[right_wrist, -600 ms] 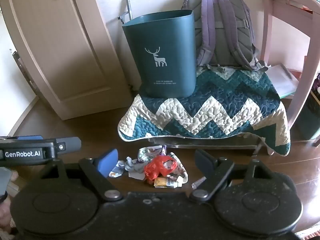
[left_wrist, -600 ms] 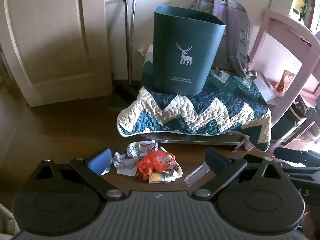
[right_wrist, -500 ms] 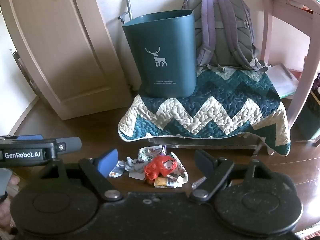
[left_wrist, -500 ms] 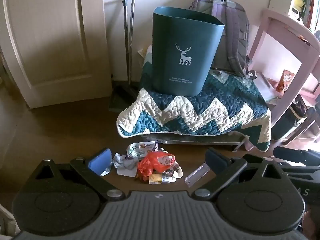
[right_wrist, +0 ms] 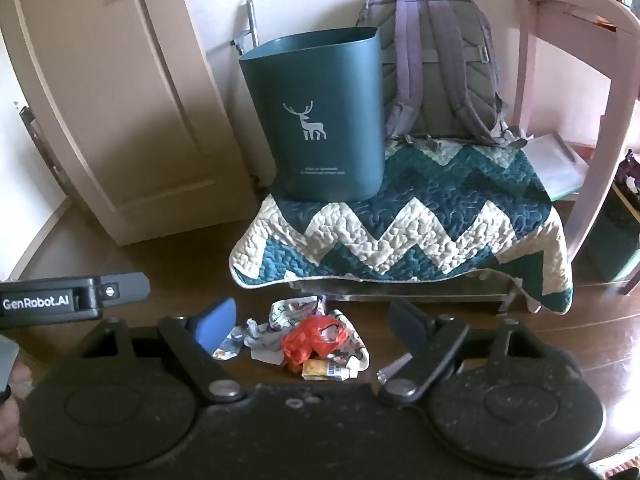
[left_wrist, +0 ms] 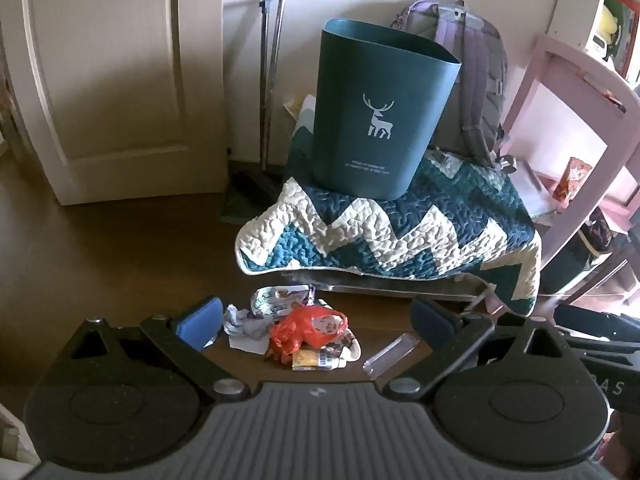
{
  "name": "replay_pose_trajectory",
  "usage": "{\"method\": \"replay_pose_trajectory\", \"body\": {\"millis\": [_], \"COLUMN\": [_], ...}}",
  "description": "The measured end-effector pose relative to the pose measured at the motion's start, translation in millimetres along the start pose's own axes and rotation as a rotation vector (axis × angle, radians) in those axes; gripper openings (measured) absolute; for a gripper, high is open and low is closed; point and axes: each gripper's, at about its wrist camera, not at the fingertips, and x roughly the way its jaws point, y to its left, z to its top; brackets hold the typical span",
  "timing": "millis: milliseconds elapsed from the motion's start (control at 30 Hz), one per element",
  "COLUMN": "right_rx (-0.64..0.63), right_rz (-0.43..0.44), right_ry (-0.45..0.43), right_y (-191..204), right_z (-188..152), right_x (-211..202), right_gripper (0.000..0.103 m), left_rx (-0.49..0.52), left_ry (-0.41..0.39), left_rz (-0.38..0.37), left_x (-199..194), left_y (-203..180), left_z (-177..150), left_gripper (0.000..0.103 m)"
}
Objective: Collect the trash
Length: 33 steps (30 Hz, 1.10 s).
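Honestly, nothing looks collected yet. All the trash I can make out sits in one small heap (left_wrist: 296,330) on the floor, just in front of the quilt (left_wrist: 392,232) that drapes over a low stand. In that heap a red bag (left_wrist: 298,326) lies on top, with crumpled wrappers (left_wrist: 248,320) beside it on the door side and a yellow packet (left_wrist: 306,360) at its near edge. A clear plastic strip (left_wrist: 390,355) lies a little apart from the heap, on the side away from the door. The bin (left_wrist: 380,112) stands upright on the quilt, above and behind the heap; from down here I cannot see inside it, so I cannot say whether anything has gone in. The left gripper (left_wrist: 316,322) hangs over the heap with its jaws spread wide and nothing between them. The right gripper (right_wrist: 312,324) is the same, released and empty, aimed down at the heap. By my reckoning the whole job is still ahead: each piece has to be picked up and carried to the bin.
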Motion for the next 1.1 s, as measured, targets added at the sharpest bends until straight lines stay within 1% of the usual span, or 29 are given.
{"method": "replay_pose_trajectory", "body": {"millis": [300, 667, 1100], "right_rx": [0.012, 0.011, 0.01], "right_rz": [-0.015, -0.014, -0.013], "right_ry": [-0.024, -0.026, -0.029], "right_y": [0.8, 0.4, 0.2], "right_z": [-2.6, -1.5, -2.6], "right_x": [-2.5, -3.2, -4.9], "right_gripper": [0.084, 0.084, 0.084], "left_rx": [0.014, 0.038, 0.056], "left_ry": [-0.005, -0.002, -0.011], "left_rz": [-0.02, -0.041, -0.047], "left_x": [0.7, 3.1, 1.5], "left_y": [0.8, 0.7, -2.5], "left_z": [-1.1, -1.8, -1.6], "left_gripper": [0.101, 0.101, 0.101]}}
